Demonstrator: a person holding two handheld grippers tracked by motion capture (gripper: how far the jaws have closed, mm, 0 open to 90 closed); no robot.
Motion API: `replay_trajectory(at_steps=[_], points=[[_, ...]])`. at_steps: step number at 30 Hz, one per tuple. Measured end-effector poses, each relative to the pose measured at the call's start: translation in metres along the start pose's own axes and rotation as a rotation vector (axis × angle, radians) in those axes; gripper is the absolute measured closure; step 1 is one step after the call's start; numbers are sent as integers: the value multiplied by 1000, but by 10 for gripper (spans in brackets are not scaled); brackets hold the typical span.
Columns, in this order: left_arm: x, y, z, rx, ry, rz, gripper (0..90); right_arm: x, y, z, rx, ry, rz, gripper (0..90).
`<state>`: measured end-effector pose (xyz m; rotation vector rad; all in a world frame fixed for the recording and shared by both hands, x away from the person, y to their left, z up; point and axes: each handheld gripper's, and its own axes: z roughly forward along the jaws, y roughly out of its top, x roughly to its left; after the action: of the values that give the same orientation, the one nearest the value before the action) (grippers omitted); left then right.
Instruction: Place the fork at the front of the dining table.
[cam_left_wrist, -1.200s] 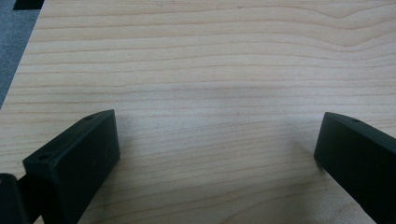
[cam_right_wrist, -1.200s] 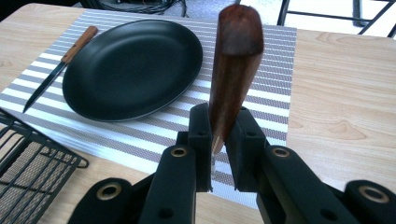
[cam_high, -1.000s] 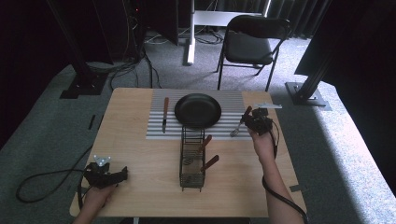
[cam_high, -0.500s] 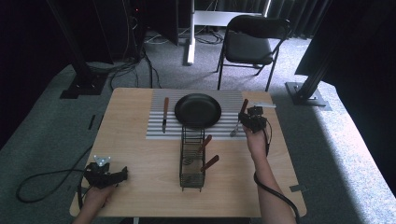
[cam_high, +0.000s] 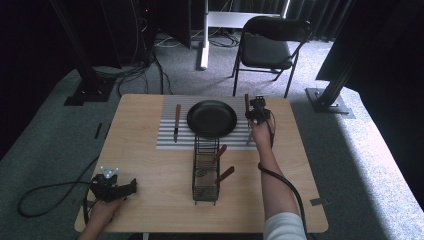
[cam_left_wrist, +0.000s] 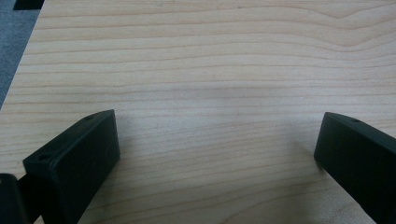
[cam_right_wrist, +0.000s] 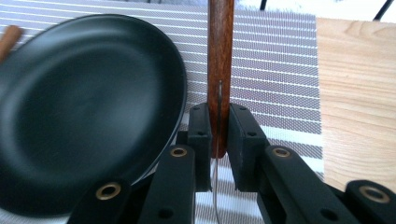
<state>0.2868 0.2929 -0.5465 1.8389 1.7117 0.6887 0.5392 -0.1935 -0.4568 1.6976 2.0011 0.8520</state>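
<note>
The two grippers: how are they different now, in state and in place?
The right gripper is shut on a wooden-handled utensil beside the black plate, over the striped mat; the left gripper is open and holds nothing. The right is at the table's far side, the left at its near left corner. Each is held in a hand.

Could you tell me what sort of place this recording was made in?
Probably a studio or lab set up for recording, not a kitchen: the wooden table stands on grey carpet, dark curtains hang behind, and a folding chair and black stands surround it.
</note>
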Motion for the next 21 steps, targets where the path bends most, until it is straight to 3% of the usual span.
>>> replay_trajectory(at_steps=[11, 16, 19, 21], points=[[0, 0, 0, 0, 0, 0, 0, -5, 9, 57, 148, -44, 75, 803], [0, 0, 0, 0, 0, 0, 0, 0, 9, 75, 193, -63, 64, 803], [0, 0, 0, 0, 0, 0, 0, 3, 8, 77, 187, -77, 56, 798], [0, 0, 0, 0, 0, 0, 0, 4, 8, 76, 189, -75, 39, 735]])
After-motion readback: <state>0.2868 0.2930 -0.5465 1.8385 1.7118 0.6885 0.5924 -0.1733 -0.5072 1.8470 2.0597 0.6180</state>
